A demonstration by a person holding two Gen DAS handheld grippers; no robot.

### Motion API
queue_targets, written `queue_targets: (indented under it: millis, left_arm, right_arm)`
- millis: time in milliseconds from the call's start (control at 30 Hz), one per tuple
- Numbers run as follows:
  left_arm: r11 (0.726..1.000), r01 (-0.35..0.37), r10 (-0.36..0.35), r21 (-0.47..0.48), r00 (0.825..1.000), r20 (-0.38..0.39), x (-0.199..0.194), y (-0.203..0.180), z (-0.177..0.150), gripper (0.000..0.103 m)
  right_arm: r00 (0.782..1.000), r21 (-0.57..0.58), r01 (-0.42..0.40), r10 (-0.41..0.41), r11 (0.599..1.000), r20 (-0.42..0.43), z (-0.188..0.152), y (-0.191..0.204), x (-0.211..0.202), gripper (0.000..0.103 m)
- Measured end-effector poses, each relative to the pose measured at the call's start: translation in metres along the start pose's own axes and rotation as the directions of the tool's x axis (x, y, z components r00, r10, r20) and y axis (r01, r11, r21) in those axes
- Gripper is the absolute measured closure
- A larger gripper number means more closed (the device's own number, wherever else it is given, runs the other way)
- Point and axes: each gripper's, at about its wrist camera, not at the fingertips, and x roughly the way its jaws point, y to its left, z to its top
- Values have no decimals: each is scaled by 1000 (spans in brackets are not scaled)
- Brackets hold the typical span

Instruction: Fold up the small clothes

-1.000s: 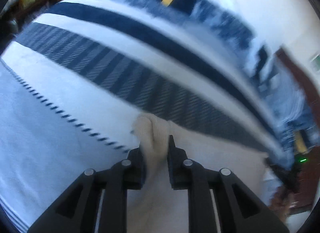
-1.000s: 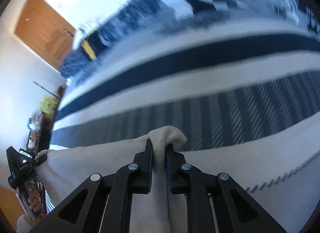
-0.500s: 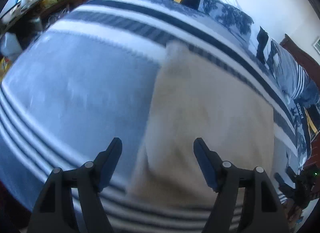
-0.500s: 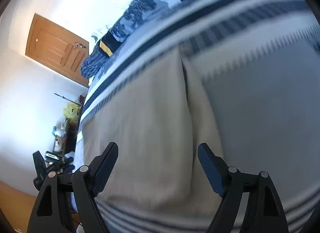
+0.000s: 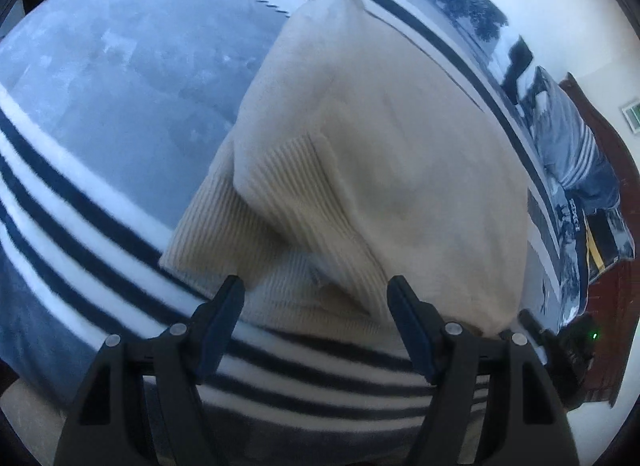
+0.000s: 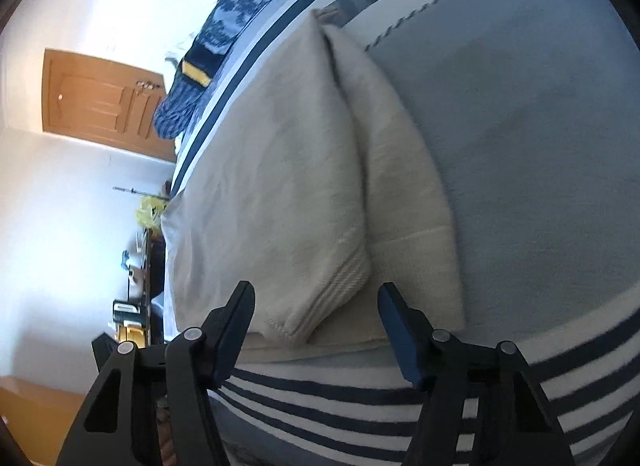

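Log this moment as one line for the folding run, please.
garment: cream sweater lying folded on striped blanket | left tongs: open, empty | right tongs: closing, nothing gripped

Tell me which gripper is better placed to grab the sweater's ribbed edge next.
Probably left: the left gripper frames the sweater's ribbed edge; the right gripper, closing, frames only a folded corner.

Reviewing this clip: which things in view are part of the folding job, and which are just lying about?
Part of the job:
- cream knit garment, folded over on the striped blanket
- left gripper, open, nothing held
- right gripper, jaws closing, gripping nothing

Lying about:
- dark blue patterned bedding
- wooden door
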Motion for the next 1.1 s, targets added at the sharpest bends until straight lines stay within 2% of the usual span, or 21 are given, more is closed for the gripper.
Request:
queue_targets:
  millis: [100, 133, 200, 300, 367, 433, 500, 567, 667, 700, 767, 800, 833, 900, 933, 967, 1033, 1100]
  left_arm:
    - [1000, -21, 21, -11, 1000, 7, 8, -4, 12, 33]
    - [999, -46, 46, -9, 999, 15, 12, -5, 17, 53]
    - [998, -65, 65, -2, 998, 25, 14, -2, 25, 78]
    - [1000, -20, 20, 0, 998, 65, -6, 2, 27, 99]
    - [1000, 30, -31, 2, 996, 82, -21, 6, 23, 99]
    - [998, 70, -69, -3, 994, 79, -30, 12, 17, 99]
    - [998, 67, -67, -8, 996, 55, -25, 17, 14, 99]
    - [1000, 12, -12, 8, 999, 36, -10, 18, 15, 99]
    - [997, -61, 61, 42, 998, 5, 15, 16, 15, 97]
    - [997, -66, 66, 47, 998, 15, 13, 14, 14, 95]
    - [994, -77, 76, 81, 997, 24, 0, 8, 10, 76]
    - [992, -78, 75, 99, 997, 34, -6, 6, 9, 58]
    - [990, -83, 73, 114, 994, 82, -20, 6, 6, 52]
    - [989, -92, 71, 116, 983, 170, -43, 11, 3, 48]
    - [989, -95, 74, 110, 980, 186, -48, 13, 3, 38]
    - [991, -98, 79, 87, 976, 203, -53, 20, 5, 34]
    - [985, -160, 143, 72, 969, 199, -48, 27, 11, 30]
    - [983, -162, 146, 89, 977, 156, -35, 29, 16, 30]
  right_arm:
    - [1000, 15, 24, -24, 1000, -15, 6, -3, 10, 59]
    - [999, 24, 30, -29, 999, -20, 5, -6, 9, 64]
    - [999, 42, 28, -26, 999, -36, 7, -12, 8, 87]
    - [999, 44, 16, -15, 999, -30, 6, -13, 1, 98]
    - [1000, 25, 16, -16, 1000, -8, 4, -8, -12, 99]
    - [999, -2, 39, -39, 999, 26, 1, 3, -28, 99]
    - [997, -9, 51, -51, 999, 50, -3, 10, -39, 99]
    - [996, 4, 78, -78, 997, 45, -2, 8, -36, 99]
    - [978, -24, 207, -208, 978, -7, 0, -3, -3, 99]
    - [976, -9, 216, -216, 976, -17, -2, -7, 3, 98]
    - [976, 49, 216, -217, 975, 13, -7, -8, -1, 96]
    - [975, 46, 221, -221, 974, 17, -10, -2, -6, 93]
    - [973, 33, 231, -232, 972, 24, -12, 3, -11, 89]
    - [969, 8, 240, -240, 971, 60, -21, 21, -29, 61]
    - [973, -13, 222, -221, 975, 74, -23, 29, -35, 54]
    - [976, -56, 206, -201, 977, 88, -26, 46, -41, 43]
    - [978, -112, 198, -188, 974, 89, -30, 67, -42, 39]
    - [991, -181, 128, -120, 975, 53, -32, 97, -36, 39]
